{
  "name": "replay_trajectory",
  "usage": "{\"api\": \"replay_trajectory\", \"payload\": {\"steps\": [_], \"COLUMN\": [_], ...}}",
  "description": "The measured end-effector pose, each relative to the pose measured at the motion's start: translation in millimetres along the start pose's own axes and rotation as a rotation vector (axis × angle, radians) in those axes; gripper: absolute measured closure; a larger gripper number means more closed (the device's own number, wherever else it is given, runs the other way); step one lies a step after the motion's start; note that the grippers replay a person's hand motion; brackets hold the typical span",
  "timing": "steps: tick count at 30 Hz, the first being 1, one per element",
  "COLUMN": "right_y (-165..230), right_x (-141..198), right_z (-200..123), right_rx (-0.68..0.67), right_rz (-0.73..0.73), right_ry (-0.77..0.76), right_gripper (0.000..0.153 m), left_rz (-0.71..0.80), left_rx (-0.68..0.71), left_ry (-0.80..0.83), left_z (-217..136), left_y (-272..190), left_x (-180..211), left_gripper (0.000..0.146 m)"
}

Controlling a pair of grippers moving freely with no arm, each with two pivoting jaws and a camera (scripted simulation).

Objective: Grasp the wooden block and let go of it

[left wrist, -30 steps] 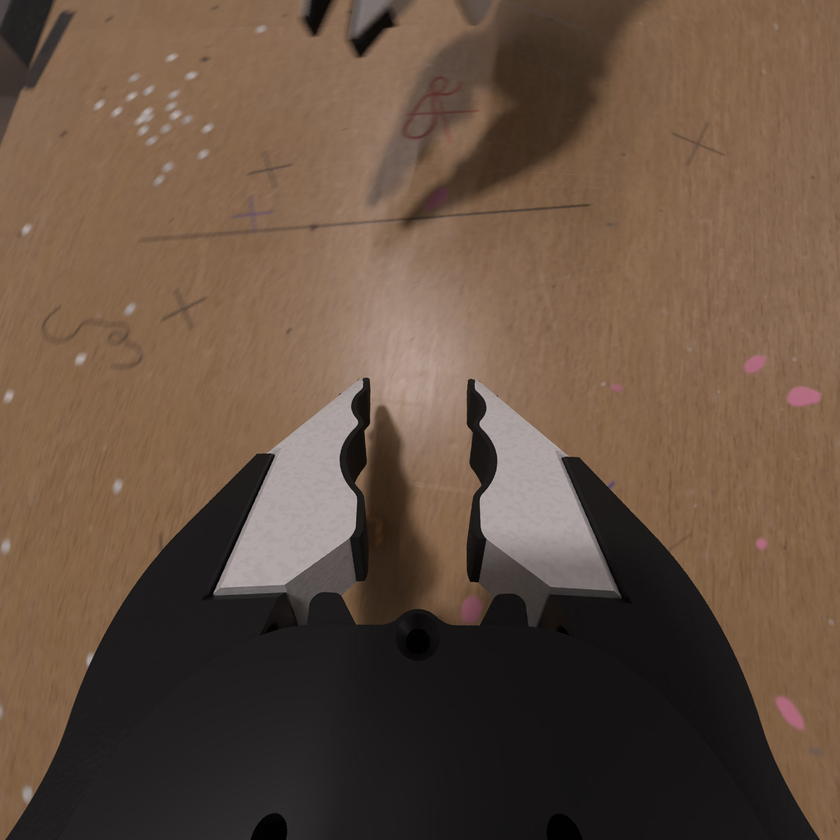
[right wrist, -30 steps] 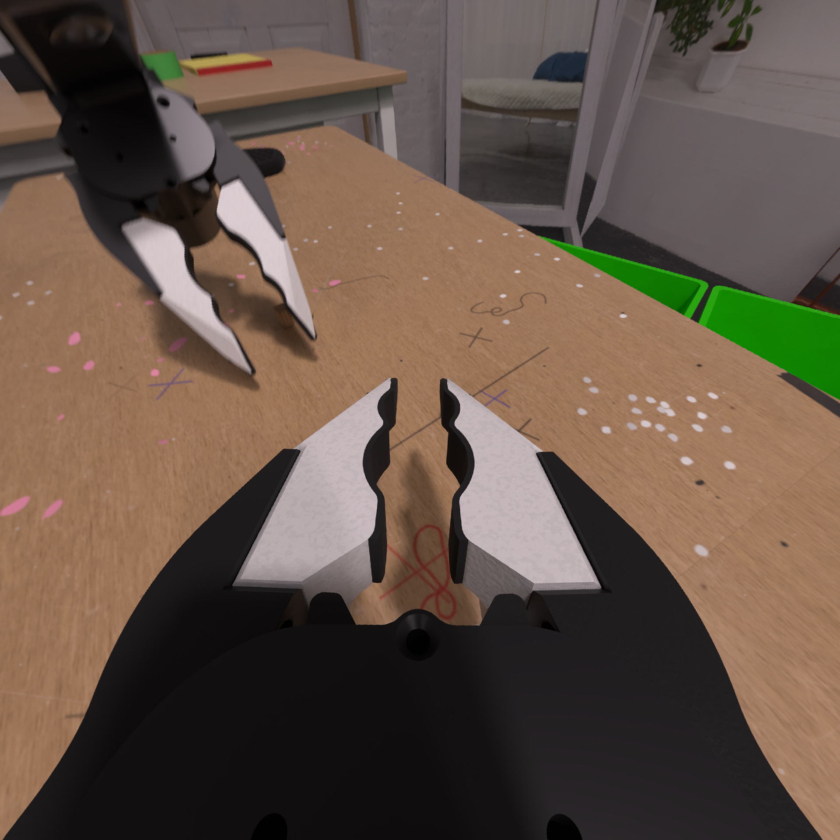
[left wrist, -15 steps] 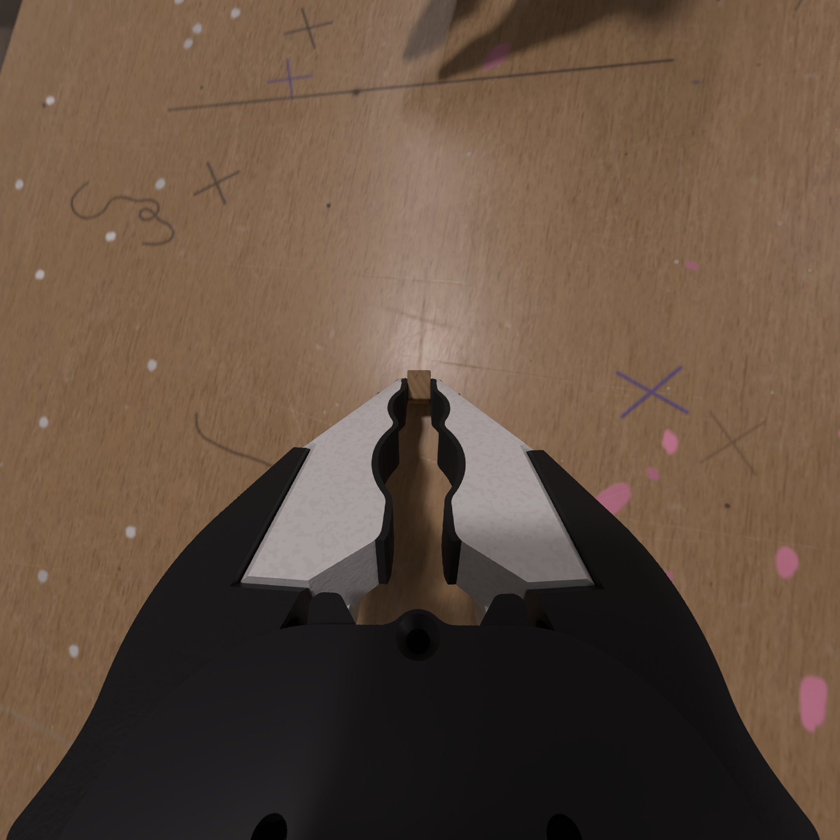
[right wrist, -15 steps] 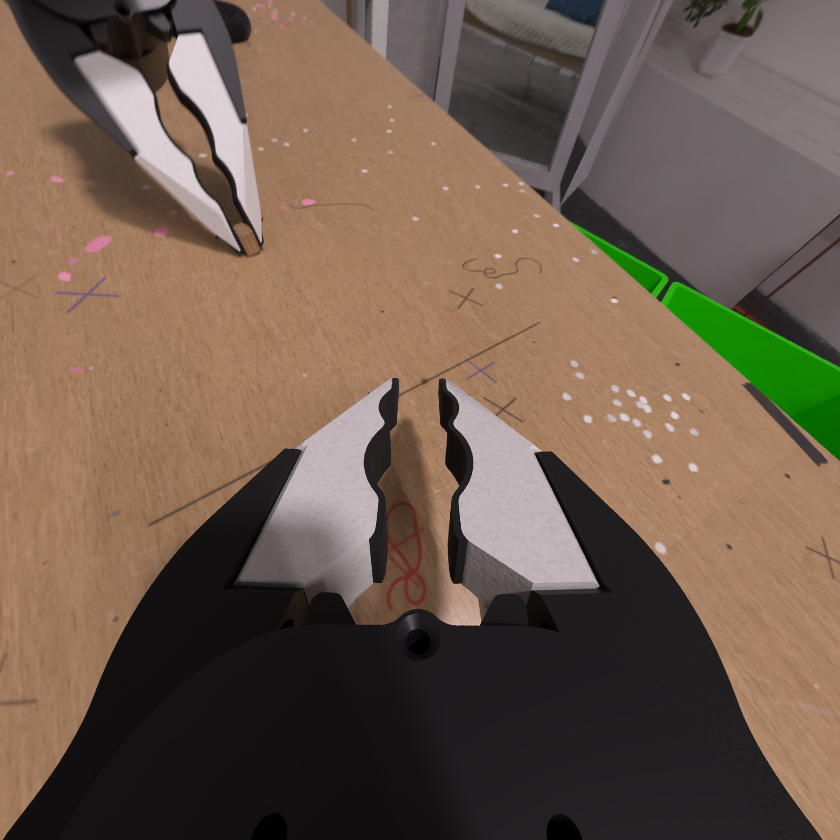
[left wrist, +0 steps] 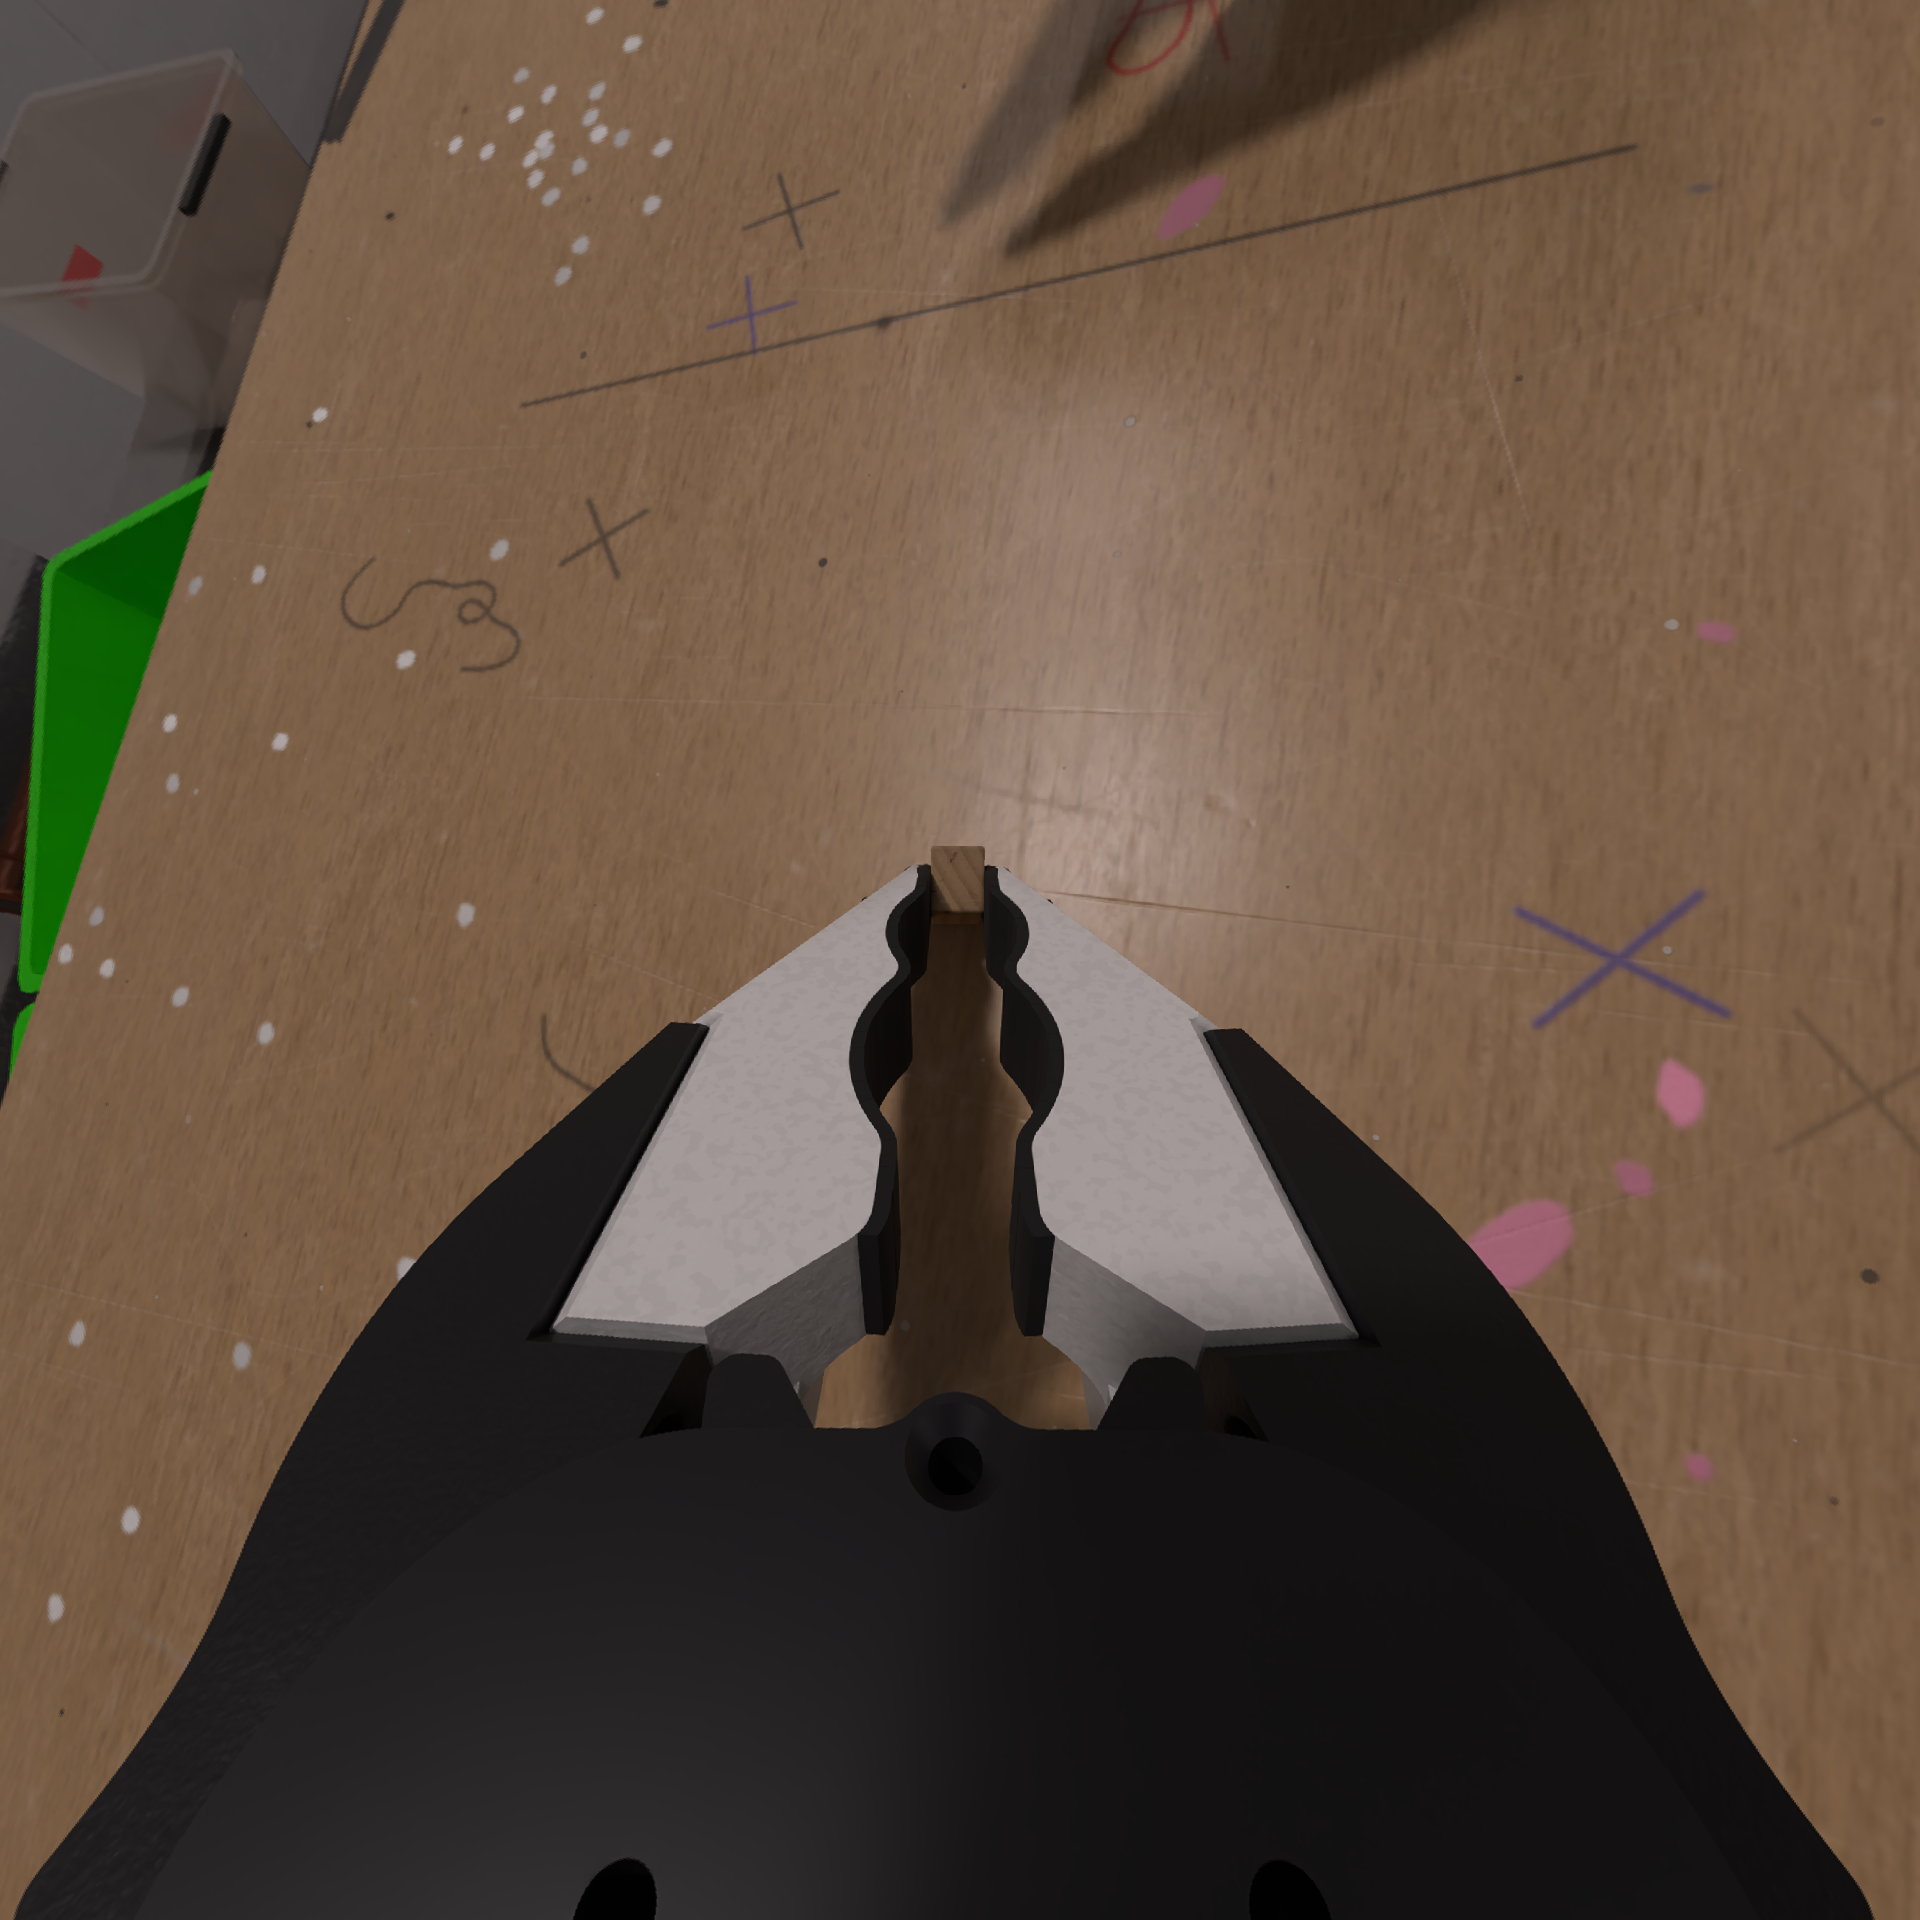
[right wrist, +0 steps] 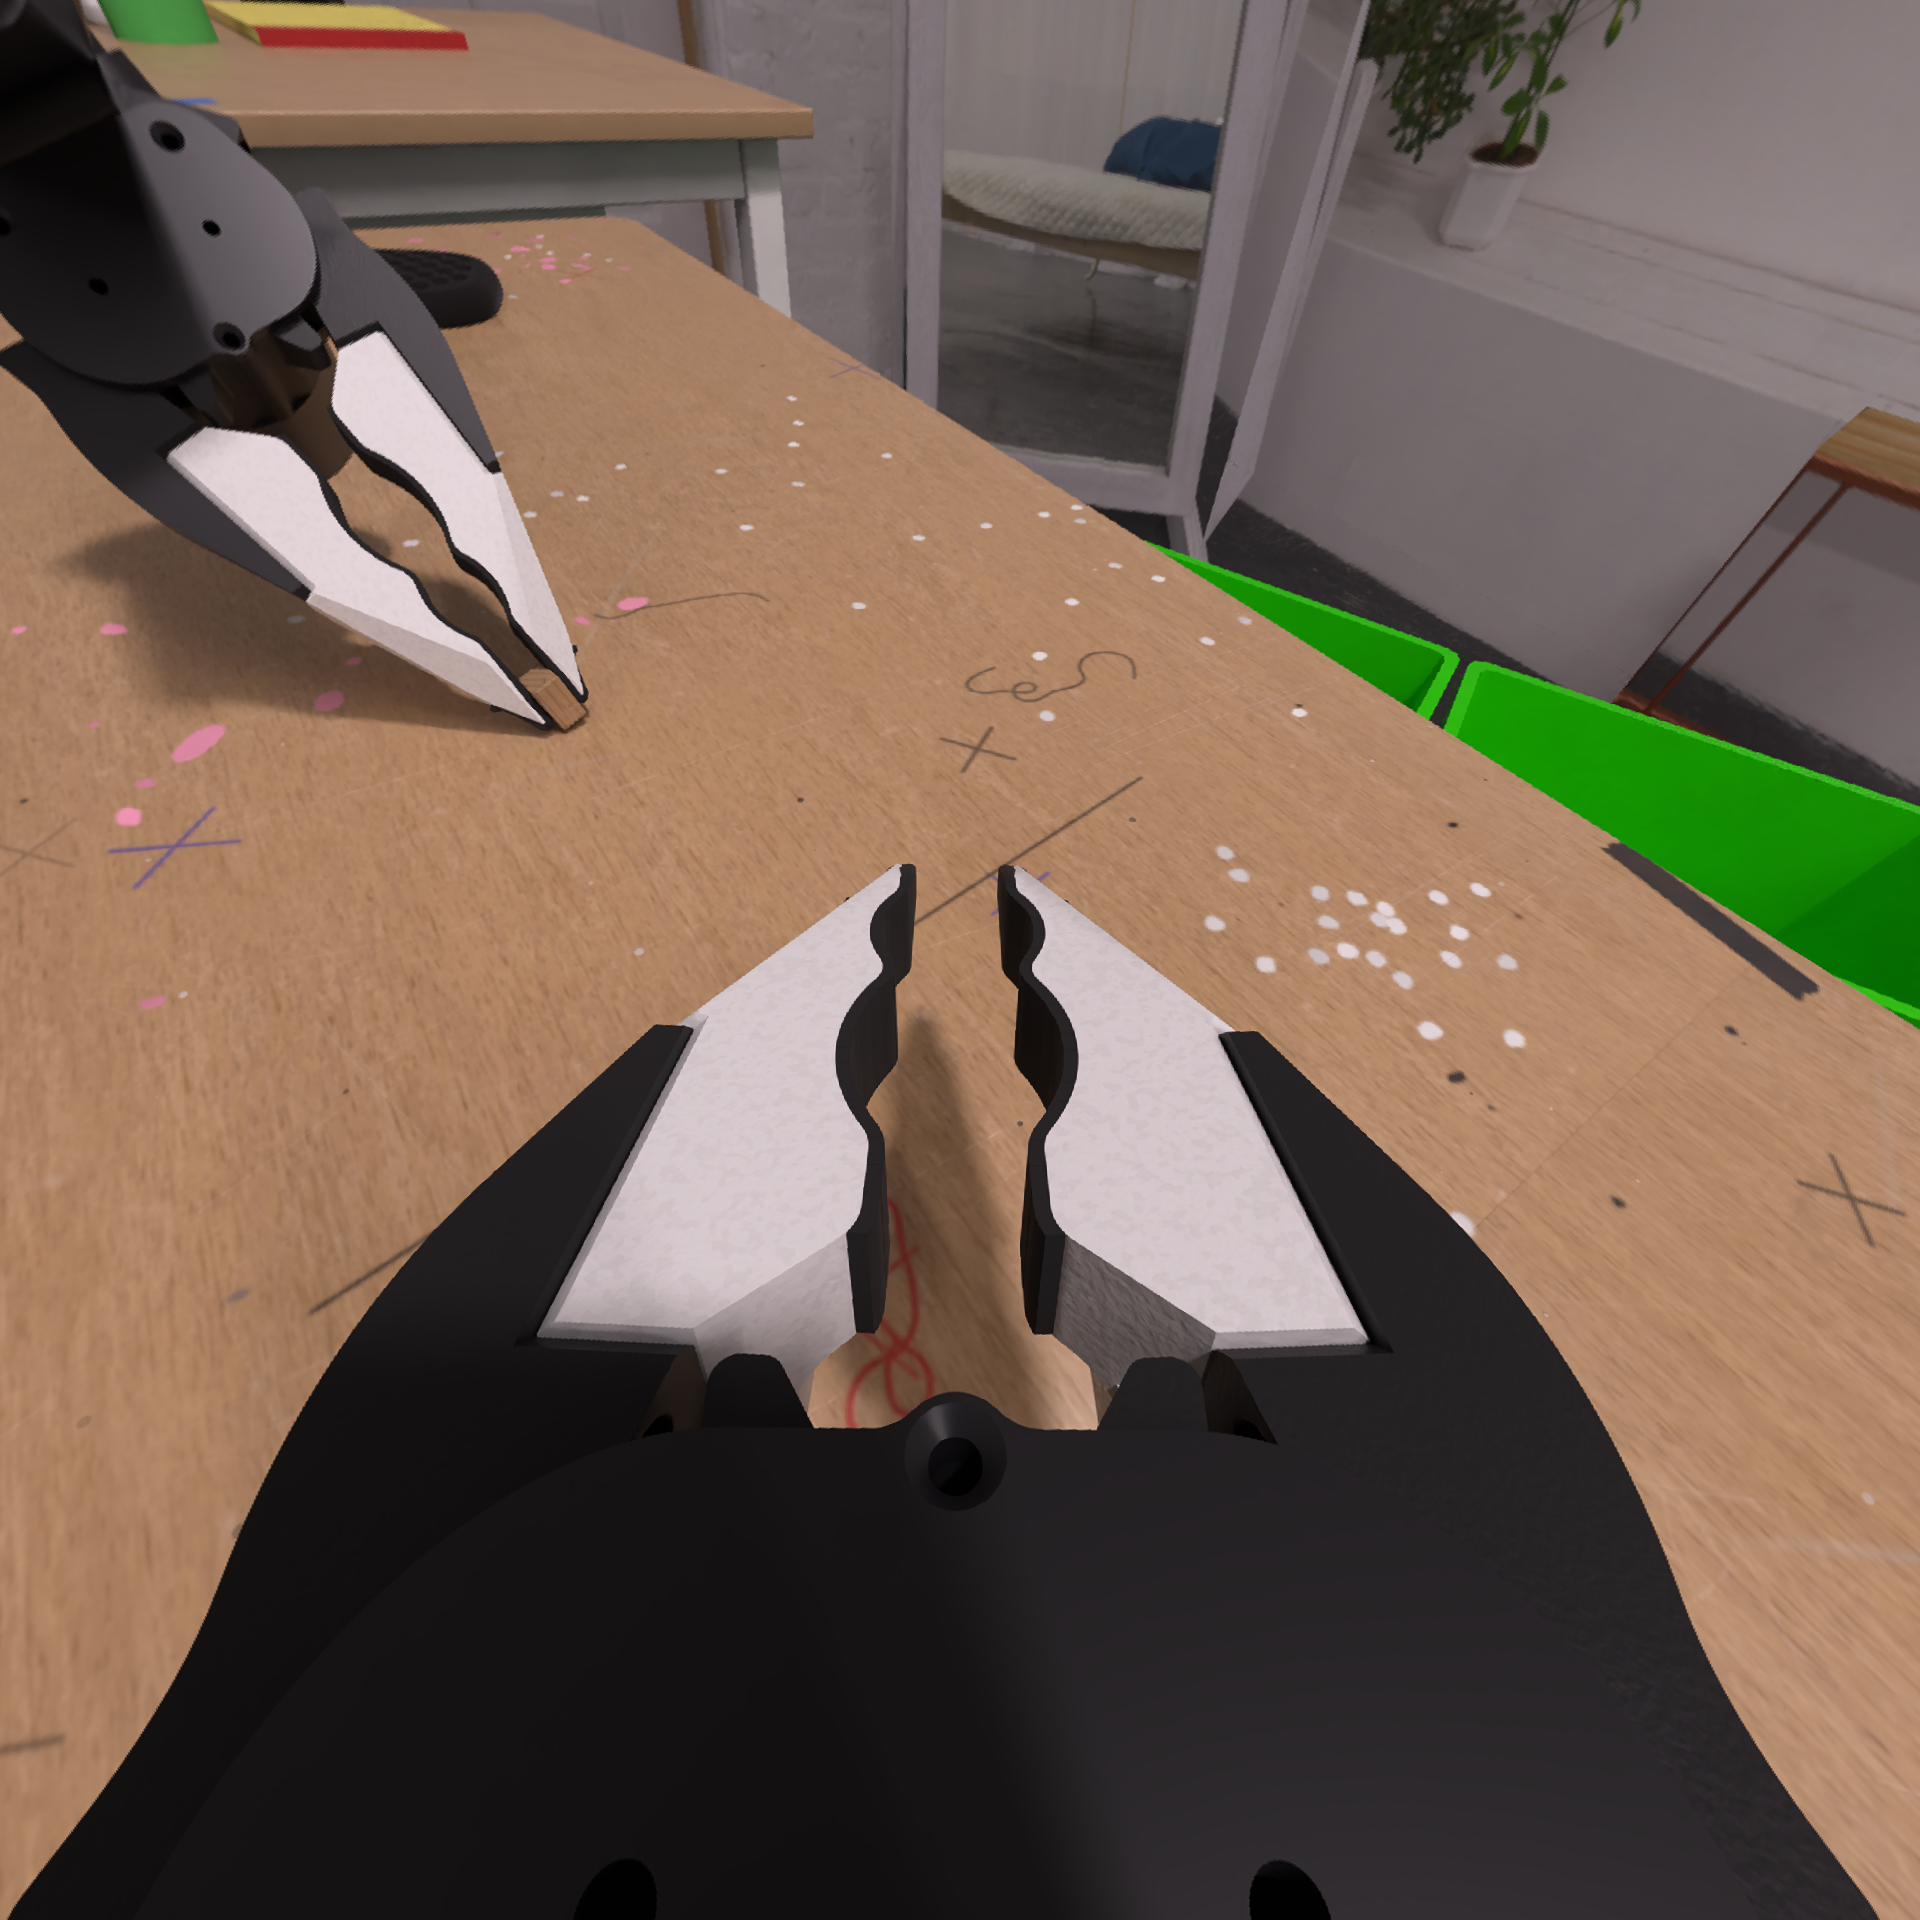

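Pinching the wooden block (left wrist: 957, 881) at the very ends of its fingers, the left gripper (left wrist: 956, 896) is closed on it, the small square end of the block poking just past the two tips. A second ago those fingers stood apart over bare worktop (left wrist: 1299, 582) with no block between them; half a second ago they had already drawn in around it, and now the grip looks the same but the camera sits farther from the surface, with more of the worktop's edge and a green bin (left wrist: 94, 717) beside it in sight. That suggests the grasp is made and the block has been raised a little, so the first half of the task looks done and only the release remains. From the right wrist view the left gripper (right wrist: 556, 698) slants down with the block (right wrist: 558, 707) caught between its tips, low over the worktop; whether the block touches the surface there I cannot tell. The right gripper (right wrist: 956, 883) hangs well apart from the block, its fingers parted with nothing between them, over a red scribble (right wrist: 891, 1340) on the worktop. Since the hold is only at the fingertips, the block could twist or slip as the fingers open.
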State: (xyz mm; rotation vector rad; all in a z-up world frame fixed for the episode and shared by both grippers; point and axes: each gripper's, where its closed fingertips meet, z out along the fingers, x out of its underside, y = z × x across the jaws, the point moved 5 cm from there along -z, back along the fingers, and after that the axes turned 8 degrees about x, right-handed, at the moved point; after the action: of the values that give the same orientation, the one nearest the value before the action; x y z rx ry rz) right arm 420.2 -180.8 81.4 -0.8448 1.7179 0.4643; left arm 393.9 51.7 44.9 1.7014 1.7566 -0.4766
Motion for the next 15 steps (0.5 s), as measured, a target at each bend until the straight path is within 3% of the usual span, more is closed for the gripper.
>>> {"api": "replay_trajectory", "payload": {"steps": [15], "right_y": [-2.0], "right_x": [-0.5], "right_z": [0.8], "right_rx": [0.008], "right_rz": [-0.020], "right_ry": [-0.007], "right_gripper": [0.137], "left_rz": [0.064], "left_rx": [-0.010], "left_ry": [-0.037], "left_z": [2.7], "left_y": [5.6], "left_x": [1.0], "left_gripper": [0.137]}}
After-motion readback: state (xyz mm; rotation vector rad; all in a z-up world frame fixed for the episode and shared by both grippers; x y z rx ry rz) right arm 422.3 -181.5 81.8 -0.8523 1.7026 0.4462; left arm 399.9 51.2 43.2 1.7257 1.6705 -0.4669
